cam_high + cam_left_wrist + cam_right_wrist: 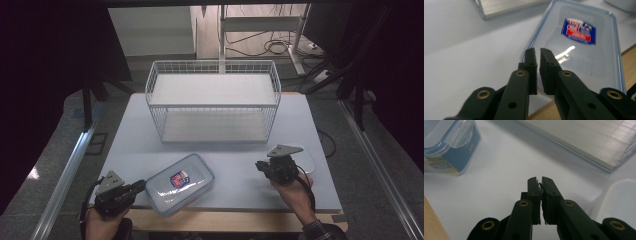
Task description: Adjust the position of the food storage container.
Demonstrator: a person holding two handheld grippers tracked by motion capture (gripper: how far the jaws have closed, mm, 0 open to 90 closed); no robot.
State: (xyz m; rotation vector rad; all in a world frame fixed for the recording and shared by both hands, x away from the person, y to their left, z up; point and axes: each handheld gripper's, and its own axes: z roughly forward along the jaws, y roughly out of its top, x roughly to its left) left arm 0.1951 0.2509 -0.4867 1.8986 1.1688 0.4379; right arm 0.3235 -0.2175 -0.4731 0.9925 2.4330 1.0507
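A clear plastic container (181,184) with a blue-rimmed lid and a red and blue label lies near the table's front edge. My left gripper (141,186) is at its left corner, jaws shut with nothing between them. In the left gripper view the fingertips (537,51) hover over the near edge of the container's lid (579,50). My right gripper (260,165) rests right of the container, pointing left, jaws shut (539,180) over bare table. The container (449,147) lies farther off at the upper left of that view.
A white wire basket (212,100) with a shelf stands at the middle back of the white table top (140,130). A white rounded object (306,160) lies just right of my right gripper. A wooden strip (225,220) runs along the front edge.
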